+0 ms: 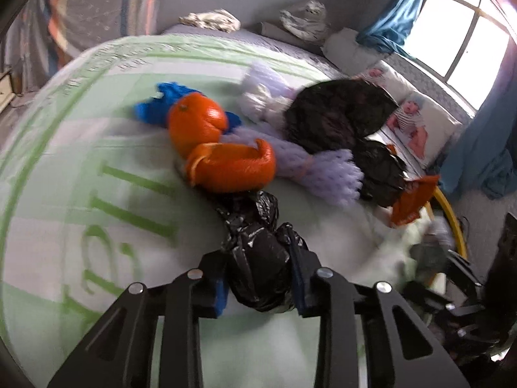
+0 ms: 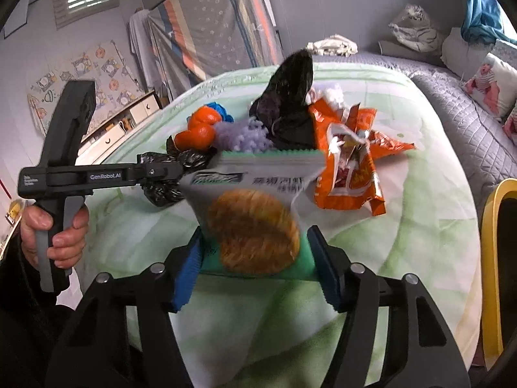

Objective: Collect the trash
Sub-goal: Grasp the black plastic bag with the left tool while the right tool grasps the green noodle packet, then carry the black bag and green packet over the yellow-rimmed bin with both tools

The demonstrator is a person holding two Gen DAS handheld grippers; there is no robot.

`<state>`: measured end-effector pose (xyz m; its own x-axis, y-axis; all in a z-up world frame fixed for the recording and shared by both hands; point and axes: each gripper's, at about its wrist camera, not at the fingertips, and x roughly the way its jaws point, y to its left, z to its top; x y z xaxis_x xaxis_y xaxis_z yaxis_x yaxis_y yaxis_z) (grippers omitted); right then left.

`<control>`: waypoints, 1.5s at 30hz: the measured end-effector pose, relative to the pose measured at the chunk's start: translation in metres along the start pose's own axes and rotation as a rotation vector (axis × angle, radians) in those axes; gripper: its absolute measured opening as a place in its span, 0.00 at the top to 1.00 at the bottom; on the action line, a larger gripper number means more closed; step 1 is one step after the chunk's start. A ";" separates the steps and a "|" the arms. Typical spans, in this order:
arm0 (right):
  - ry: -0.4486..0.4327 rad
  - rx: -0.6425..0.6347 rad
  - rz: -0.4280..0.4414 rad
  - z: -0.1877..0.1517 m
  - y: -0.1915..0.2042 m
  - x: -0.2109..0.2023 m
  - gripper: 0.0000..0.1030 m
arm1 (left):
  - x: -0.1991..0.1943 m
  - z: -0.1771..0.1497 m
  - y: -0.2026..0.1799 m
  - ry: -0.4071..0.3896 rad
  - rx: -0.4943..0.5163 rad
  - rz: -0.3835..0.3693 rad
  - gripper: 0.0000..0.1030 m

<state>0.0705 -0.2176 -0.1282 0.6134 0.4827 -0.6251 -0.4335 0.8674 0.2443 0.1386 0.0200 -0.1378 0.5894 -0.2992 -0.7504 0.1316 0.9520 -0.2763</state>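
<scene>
My left gripper point(image 1: 258, 278) is shut on a crumpled black plastic bag point(image 1: 255, 252) on the green-and-white bedcover; it also shows in the right wrist view point(image 2: 168, 174). Beyond it lie orange peels point(image 1: 210, 139), a blue wrapper point(image 1: 168, 100), purple foam netting point(image 1: 323, 171), a dark wrapper point(image 1: 339, 116) and an orange snack packet point(image 1: 413, 200). My right gripper point(image 2: 255, 265) is shut on a green-and-white biscuit packet point(image 2: 252, 213) held above the bed. The trash pile sits behind it, with the orange snack packets point(image 2: 349, 168).
The bed point(image 2: 420, 242) carries a grey quilt point(image 2: 468, 123) and pillows point(image 1: 416, 119) at the far side. A yellow-rimmed bin point(image 2: 494, 242) stands at the right of the bed. A window point(image 1: 468, 38) and blue curtains are at the right.
</scene>
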 end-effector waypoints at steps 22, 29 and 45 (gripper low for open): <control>-0.099 0.025 0.000 0.021 0.004 -0.040 0.64 | -0.119 -0.001 0.027 -0.392 -0.088 0.191 0.74; -0.164 0.033 0.006 0.027 0.007 -0.072 0.64 | -0.133 0.000 0.011 -0.432 -0.045 0.157 0.74; -0.263 0.067 -0.074 0.038 -0.001 -0.138 0.64 | -0.136 0.022 -0.048 -0.470 0.071 0.028 0.74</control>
<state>0.0110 -0.2802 -0.0143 0.7958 0.4249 -0.4315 -0.3421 0.9034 0.2587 0.0692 0.0169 -0.0092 0.8881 -0.2276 -0.3994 0.1549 0.9662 -0.2062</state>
